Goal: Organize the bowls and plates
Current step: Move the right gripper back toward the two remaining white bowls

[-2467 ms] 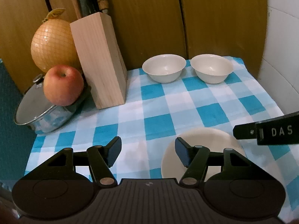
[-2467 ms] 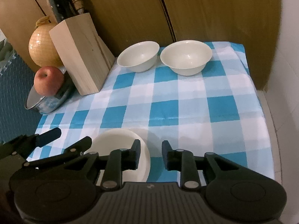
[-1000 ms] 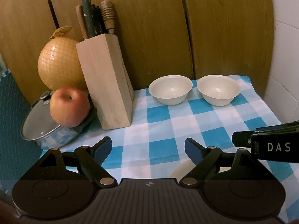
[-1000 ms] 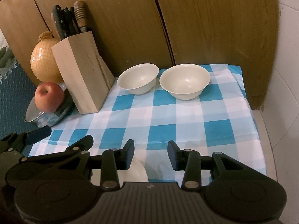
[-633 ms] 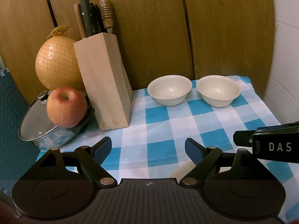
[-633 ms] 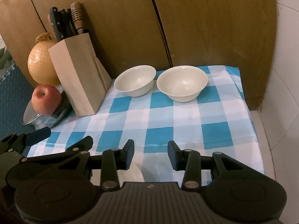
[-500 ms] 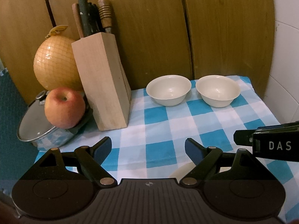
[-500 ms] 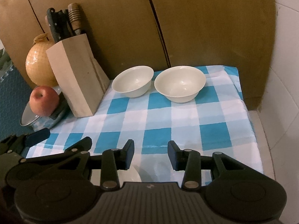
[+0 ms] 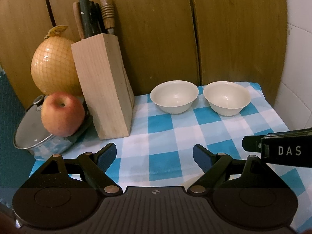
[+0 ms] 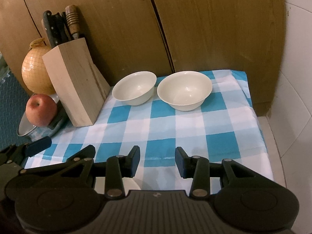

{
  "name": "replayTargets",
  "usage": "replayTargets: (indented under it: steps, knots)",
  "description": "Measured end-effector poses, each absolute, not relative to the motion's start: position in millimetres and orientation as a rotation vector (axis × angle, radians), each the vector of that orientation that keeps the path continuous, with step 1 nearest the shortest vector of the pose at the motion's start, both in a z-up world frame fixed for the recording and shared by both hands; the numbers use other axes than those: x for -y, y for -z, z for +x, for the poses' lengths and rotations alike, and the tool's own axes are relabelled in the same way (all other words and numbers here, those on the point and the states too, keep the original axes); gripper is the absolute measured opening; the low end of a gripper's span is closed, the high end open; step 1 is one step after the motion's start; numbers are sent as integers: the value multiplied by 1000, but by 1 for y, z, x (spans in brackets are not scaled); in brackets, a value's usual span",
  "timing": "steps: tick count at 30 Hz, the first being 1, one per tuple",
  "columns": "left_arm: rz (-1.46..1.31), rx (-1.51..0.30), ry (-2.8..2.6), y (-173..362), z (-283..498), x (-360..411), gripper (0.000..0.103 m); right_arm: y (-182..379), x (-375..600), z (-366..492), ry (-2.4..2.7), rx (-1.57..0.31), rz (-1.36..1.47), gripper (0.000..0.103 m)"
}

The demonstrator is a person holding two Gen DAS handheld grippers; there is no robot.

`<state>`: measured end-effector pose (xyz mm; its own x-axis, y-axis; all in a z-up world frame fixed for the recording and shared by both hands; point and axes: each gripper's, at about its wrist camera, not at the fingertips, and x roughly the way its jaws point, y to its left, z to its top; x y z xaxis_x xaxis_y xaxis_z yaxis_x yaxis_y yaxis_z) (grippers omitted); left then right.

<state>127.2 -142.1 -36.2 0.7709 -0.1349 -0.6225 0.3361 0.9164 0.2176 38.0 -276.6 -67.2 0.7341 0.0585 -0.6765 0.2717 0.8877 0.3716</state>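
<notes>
Two white bowls stand side by side at the back of the blue-checked cloth: the left bowl [image 9: 174, 96] [image 10: 134, 88] and the right bowl [image 9: 227, 97] [image 10: 184, 90]. Both are upright and empty. My left gripper [image 9: 155, 155] hangs wide open over the cloth's front part, holding nothing. My right gripper [image 10: 157, 160] is open with a narrower gap, also holding nothing. Only a sliver of a white plate [image 10: 129, 184] shows, under the right gripper's left finger. One finger of the right gripper [image 9: 276, 148] reaches into the left wrist view.
A wooden knife block [image 9: 103, 85] with several handles stands left of the bowls. Beside it are a netted yellow fruit [image 9: 52, 66] and an apple [image 9: 62, 114] resting on a lidded pot [image 9: 31, 134]. Wooden boards close the back, and a white tiled wall [image 10: 292, 97] the right.
Both grippers have drawn back and up from the plate, and their jaws stand wider than 2.5 s ago. The plate has slid almost out of view. Little has moved in the last second.
</notes>
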Motion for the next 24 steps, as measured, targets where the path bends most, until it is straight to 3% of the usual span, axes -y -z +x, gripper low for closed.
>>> replayTargets:
  steps: [24]
  knots:
    - [291, -683, 256, 43, 159, 155, 90, 73, 294, 64, 176, -738, 494, 34]
